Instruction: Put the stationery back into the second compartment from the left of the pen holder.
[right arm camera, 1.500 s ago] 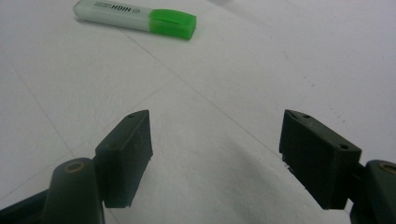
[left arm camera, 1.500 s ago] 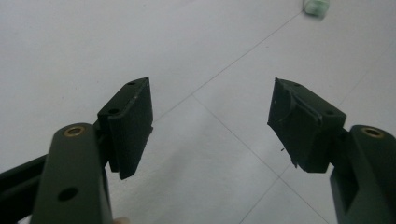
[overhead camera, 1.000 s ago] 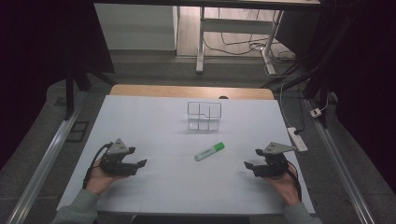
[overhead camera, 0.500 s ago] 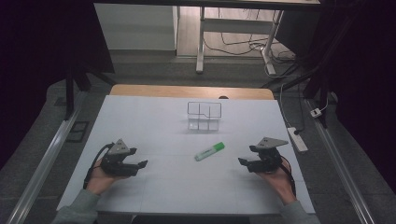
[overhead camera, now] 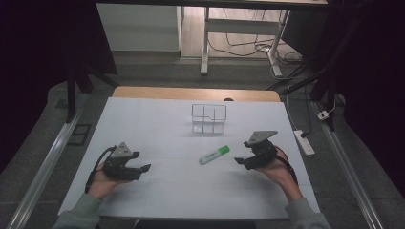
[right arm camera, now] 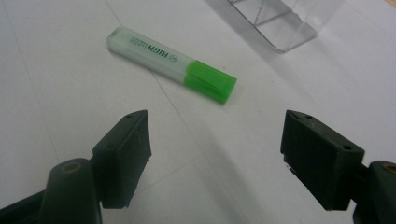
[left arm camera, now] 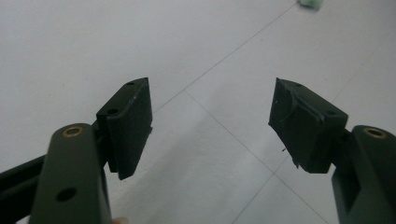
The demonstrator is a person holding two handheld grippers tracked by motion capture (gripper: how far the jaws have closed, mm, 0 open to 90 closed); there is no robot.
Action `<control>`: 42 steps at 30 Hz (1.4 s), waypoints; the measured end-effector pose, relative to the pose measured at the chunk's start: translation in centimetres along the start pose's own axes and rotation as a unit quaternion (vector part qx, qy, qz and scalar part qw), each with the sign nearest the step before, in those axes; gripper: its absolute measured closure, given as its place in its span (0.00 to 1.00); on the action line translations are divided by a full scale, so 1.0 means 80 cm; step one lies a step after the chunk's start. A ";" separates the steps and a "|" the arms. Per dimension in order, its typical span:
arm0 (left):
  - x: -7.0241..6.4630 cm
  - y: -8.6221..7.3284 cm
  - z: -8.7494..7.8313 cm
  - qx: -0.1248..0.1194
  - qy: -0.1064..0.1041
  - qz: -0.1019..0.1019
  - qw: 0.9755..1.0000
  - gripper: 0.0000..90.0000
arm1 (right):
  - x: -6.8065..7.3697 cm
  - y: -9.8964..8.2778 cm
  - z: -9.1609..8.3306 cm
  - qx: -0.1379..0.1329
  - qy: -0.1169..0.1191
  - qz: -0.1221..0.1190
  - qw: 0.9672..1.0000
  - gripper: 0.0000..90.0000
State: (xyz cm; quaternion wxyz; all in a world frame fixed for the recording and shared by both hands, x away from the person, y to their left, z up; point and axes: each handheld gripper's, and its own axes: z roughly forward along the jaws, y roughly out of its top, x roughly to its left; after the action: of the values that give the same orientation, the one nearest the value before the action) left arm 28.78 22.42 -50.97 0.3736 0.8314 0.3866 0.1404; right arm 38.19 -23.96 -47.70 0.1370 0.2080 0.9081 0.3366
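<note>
A green highlighter (overhead camera: pixel 214 154) lies flat on the white bench (overhead camera: pixel 157 129), a little right of the middle of the high view, its darker green cap end pointing toward the lower left of that frame. The right tongs (overhead camera: pixel 239 161) sit just to the right of it, near but not touching, held in the person's right hand (overhead camera: pixel 278 168); the jaws stand wide apart with nothing between them. In the right gripper view the highlighter (right arm camera: pixel 170 63) lies in the upper middle, beyond the spread jaws (its lettering reads upside down there). The left tongs (overhead camera: pixel 145 167) rest low in the left part of the high view, well apart from the highlighter, jaws also apart and empty. A clear divided box (overhead camera: pixel 208 118) stands on the bench above the highlighter.
</note>
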 end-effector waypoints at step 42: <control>0.000 -0.001 0.006 0.013 -0.013 0.004 1.000 0.32 | -0.011 0.077 0.081 0.072 0.104 -0.161 0.979 0.29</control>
State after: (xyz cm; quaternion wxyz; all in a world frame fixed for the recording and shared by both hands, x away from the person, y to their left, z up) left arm 28.96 22.20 -51.31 0.3666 0.8398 0.3800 0.1263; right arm 43.28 -16.53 -48.27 0.0785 0.0323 0.9609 0.2634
